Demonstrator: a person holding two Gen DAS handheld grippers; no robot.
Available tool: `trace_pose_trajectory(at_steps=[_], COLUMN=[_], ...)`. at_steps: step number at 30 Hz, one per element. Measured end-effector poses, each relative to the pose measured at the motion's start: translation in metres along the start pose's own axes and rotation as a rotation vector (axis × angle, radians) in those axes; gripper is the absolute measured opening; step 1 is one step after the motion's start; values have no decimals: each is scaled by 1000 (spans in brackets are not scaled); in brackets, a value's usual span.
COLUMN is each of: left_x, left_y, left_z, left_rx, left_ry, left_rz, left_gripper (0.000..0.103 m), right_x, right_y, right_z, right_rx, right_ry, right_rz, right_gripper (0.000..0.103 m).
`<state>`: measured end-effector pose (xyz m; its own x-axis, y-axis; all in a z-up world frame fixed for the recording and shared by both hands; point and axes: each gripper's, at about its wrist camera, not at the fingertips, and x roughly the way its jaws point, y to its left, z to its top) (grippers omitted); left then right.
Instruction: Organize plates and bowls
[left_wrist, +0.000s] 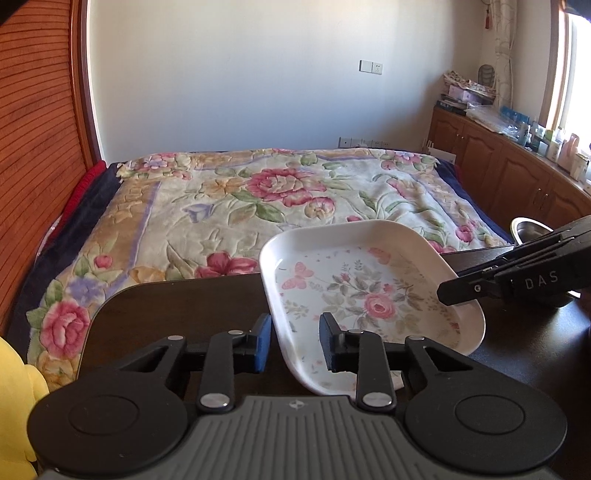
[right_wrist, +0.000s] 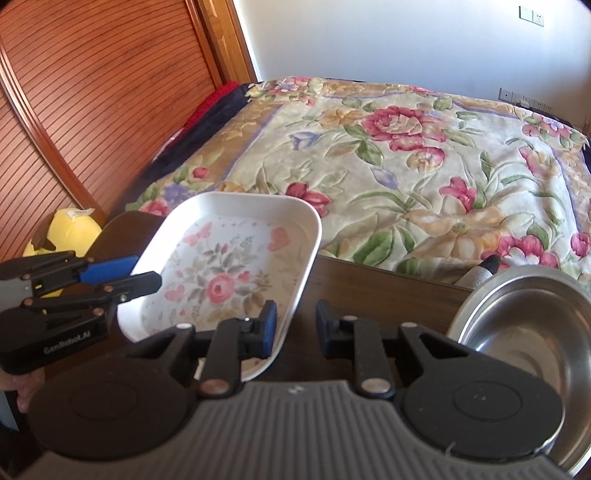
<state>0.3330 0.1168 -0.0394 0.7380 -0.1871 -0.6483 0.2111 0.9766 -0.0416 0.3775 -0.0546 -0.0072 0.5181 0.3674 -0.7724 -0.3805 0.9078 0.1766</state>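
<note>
A white rectangular plate (left_wrist: 369, 288) (right_wrist: 221, 266) with a pink flower print lies on the dark table (left_wrist: 184, 306), its far edge showing against the bed. My left gripper (left_wrist: 295, 339) (right_wrist: 147, 269) straddles the plate's left rim, blue pad outside and black finger over the inside, with a narrow gap still around the rim. My right gripper (right_wrist: 295, 325) (left_wrist: 448, 284) straddles the right rim the same way; a strip of table shows between the rim and its outer finger. A steel bowl (right_wrist: 517, 332) (left_wrist: 528, 225) stands empty to the right of the plate.
Beyond the table's far edge is a bed (left_wrist: 258, 192) under a floral blanket. A yellow plush toy (right_wrist: 70, 229) sits left of the table by a wooden slatted door. Wooden cabinets (left_wrist: 498, 166) with clutter on top line the right wall.
</note>
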Motion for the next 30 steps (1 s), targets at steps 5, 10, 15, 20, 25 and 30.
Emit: trace_pose_trajectory(at_steps=[5,10,15,20,25,30], left_x=[5,3,-8,-30,-49,-68], left_y=[5,7,10,7,0,-6], left_z=[0,0,-6,-10,-13,-18], left_rx=[-33,-42,-55,-48,-33,-28], left_ry=[23,30,36,9,-11,-32], left_rz=[-23,-12,-18,-12,-7,-11], left_gripper=[21,21,21,21,21,21], right_x=[3,-1,-12,-22,-34,-49], right_y=[5,10,17,24,27,27], right_z=[0,-4,-10,-18,-24,-32], right_rx=[-19,-9,-14,-19,-17,-8], right_ry=[10,20,-1,-11,-35,-61], right_rz=[-3,20,39,52,66,85], right_gripper=[21,20,20,20,20,20])
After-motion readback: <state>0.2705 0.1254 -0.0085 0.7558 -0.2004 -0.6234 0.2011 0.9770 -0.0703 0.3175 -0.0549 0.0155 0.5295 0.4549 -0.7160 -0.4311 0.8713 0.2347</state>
